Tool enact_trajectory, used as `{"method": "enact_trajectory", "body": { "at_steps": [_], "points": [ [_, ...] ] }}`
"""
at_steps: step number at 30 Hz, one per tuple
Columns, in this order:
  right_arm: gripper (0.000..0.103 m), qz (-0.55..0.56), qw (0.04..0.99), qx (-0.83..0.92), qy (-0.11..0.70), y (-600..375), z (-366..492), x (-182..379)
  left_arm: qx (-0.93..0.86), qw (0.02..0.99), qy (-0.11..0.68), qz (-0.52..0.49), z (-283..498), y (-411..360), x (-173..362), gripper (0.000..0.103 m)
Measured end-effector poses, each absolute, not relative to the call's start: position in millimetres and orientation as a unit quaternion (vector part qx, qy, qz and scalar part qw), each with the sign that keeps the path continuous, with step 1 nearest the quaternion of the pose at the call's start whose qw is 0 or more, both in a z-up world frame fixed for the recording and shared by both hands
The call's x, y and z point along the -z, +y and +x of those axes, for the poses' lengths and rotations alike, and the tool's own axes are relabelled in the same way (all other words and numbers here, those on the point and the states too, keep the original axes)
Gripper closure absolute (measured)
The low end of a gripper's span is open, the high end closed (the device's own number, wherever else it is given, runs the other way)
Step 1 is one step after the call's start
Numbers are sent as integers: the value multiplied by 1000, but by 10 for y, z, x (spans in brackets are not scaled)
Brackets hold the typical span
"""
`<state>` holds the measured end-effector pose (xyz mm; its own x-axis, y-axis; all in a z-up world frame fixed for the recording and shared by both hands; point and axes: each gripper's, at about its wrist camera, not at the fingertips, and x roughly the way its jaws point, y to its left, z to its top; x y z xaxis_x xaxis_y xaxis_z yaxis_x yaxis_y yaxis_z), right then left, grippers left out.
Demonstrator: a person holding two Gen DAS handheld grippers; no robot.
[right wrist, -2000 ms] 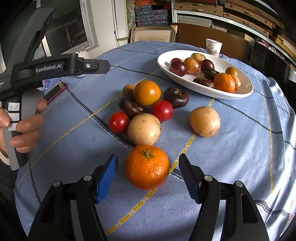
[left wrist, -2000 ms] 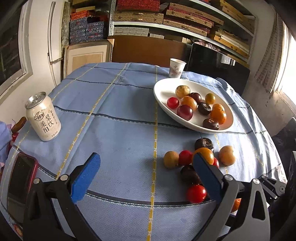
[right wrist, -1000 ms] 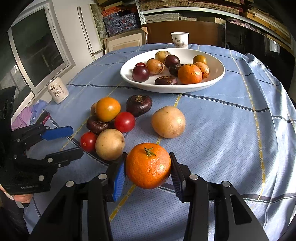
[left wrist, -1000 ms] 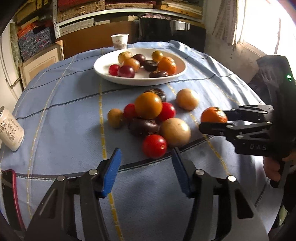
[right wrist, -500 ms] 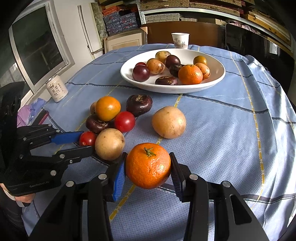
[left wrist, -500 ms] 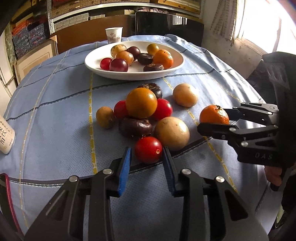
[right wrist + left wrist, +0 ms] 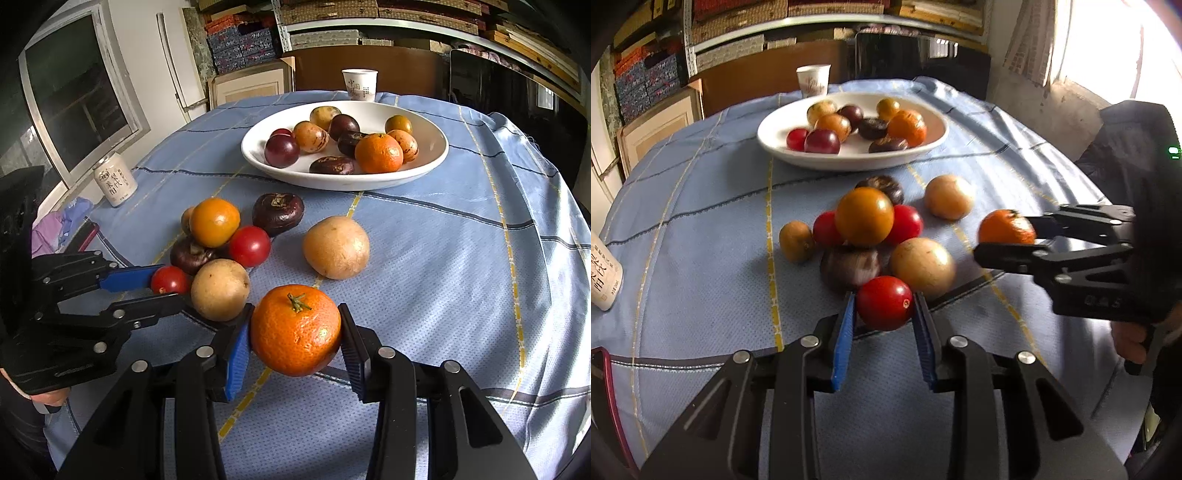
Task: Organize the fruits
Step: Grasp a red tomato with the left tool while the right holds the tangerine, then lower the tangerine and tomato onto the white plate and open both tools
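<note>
Right wrist view first: mandarin clamped between both pads of the right tongs, stem upward, close above the blue checked cloth of the worktop; impossible to tell whether lifted clear or resting on it. Over in the left wrist view, left tongs closing on a small red tomato at the near edge of the loose pile, blue pads on either side and apparently touching its skin, tomato low at the cloth. Around these, much left outside the dish: a large orange-yellow fruit, a second red tomato, two dark brown wrinkled fruits, two pale tan round fruits, plus a small brownish one half hidden behind the cluster. Farther back, white oval plate already loaded with about nine pieces, among them another mandarin, dark plums and speckled tan fruits. Judged from that split: roughly half sorted, two pieces gripped but not yet delivered, seven or so waiting on the cloth. Beyond the plate, a paper cup; off to the left edge, a drink can.
</note>
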<state>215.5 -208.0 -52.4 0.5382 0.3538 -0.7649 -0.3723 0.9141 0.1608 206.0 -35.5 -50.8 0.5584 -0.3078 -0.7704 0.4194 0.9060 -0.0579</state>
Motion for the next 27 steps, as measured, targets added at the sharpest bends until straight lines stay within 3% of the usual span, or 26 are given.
{"method": "enact_trajectory", "body": {
  "at_steps": [12,21,27],
  "points": [
    [58,13,912,-222,345,-2175,2084,263,226,909,351,-1,1934,-243,123,73],
    [58,58,939,-160,300,-2236,2890,-14,186,922,335,-56,2728,-74,-302,73],
    [58,102,932,-149,316,-2215,3444,69,158,928,332,-63,3351,-96,-403,73]
  ]
}}
